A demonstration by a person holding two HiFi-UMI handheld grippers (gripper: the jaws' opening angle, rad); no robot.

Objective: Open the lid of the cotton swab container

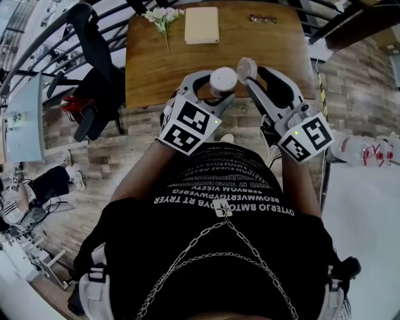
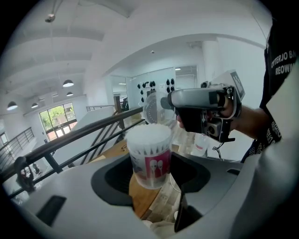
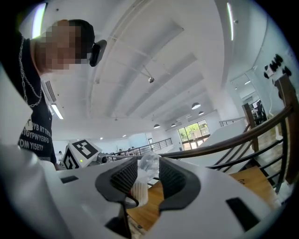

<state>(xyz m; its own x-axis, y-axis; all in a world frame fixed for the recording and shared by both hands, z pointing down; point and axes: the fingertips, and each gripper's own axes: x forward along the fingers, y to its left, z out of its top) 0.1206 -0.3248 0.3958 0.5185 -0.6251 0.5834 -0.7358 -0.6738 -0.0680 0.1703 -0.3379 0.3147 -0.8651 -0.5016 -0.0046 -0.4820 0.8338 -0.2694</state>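
Near the upper middle of the head view, the left gripper (image 1: 212,89) is clamped on the cotton swab container (image 1: 223,79), holding it upright in the air, seen against the wooden table (image 1: 150,69). The left gripper view has the container in the centre of the frame, set between the jaws. Its top is uncovered and packed with white cotton swabs (image 2: 148,134), and there is a pink label on its clear wall. Just to its right in the head view, the right gripper (image 1: 255,74) is closed on the clear round lid (image 1: 247,65). The lid is off the container and just beside its rim. In the right gripper view it sits pinched between the ribbed pads (image 3: 125,176). Along the top of the head view, white flowers (image 1: 161,19), a tan book (image 1: 202,25) and glasses (image 1: 262,19) lie on the table.
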